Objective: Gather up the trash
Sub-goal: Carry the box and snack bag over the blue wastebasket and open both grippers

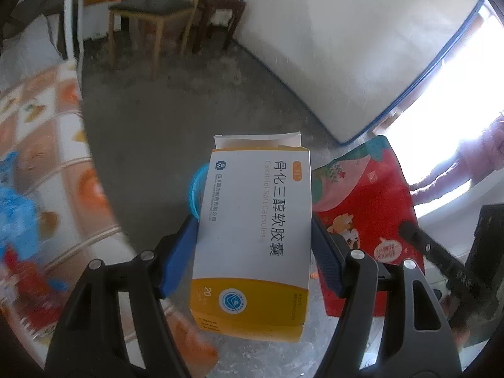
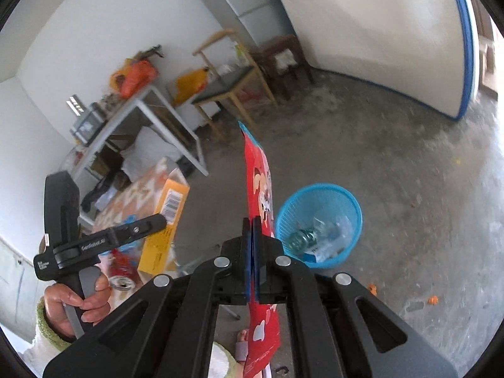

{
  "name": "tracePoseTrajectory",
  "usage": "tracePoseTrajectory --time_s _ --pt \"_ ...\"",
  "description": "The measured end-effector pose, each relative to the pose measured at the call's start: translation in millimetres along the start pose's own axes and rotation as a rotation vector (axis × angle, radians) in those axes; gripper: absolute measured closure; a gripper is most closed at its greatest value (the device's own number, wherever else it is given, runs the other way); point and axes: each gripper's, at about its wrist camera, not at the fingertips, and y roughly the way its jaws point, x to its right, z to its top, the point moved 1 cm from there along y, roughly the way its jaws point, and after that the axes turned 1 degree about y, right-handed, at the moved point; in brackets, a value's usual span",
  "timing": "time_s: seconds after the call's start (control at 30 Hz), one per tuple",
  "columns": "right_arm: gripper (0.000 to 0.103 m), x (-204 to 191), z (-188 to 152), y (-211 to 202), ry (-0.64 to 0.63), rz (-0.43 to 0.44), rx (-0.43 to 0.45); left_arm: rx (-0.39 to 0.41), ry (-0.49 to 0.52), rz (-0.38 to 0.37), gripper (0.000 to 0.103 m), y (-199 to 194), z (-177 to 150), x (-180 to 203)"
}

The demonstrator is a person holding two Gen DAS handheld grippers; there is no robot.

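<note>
The left gripper (image 1: pixel 253 245) has its two blue-padded jaws spread to the width of a white and orange medicine box (image 1: pixel 252 239) and pressed against its long sides, so the box is clamped between them with its printed face toward the camera. The box's far end flap (image 1: pixel 256 141) stands open beyond the fingertips. Just past the left jaw, a curve of the blue wastebasket (image 1: pixel 196 189) peeks out from behind the box. To the right of the right jaw hangs the red snack bag (image 1: pixel 365 208), with the other tool's black finger crossing in front of it.

The right gripper (image 2: pixel 252 220) has its jaws drawn fully together on that red snack bag (image 2: pixel 258 182), pinching it edge-on; the bag rises beyond the fingertips and also trails back below them. Ahead and right of these jaws the blue wastebasket (image 2: pixel 318 223) stands on the concrete floor (image 2: pixel 409 173), with a crushed plastic bottle (image 2: pixel 307 237) and clear wrappers inside. Off to the left of the jaws, the left hand (image 2: pixel 75 305) grips the other tool's handle, its box (image 2: pixel 163 223) held above the patterned table (image 2: pixel 138 198)
</note>
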Motion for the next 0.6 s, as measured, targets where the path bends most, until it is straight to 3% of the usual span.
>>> tracePoseTrajectory --time_s 0.3,0.37,0.6 --pt "0.102 62 11 60 0.119 -0.039 -0.063 -0.092 0.038 0.108 0.035 99 49 21" --pt "0.102 72 14 72 0.139 -0.046 -0.078 -0.110 0.024 0.139 0.021 120 58 19" --pt "0.102 100 6 104 0.172 -0.092 -0.132 -0.044 -0.045 0.113 0.021 110 61 4"
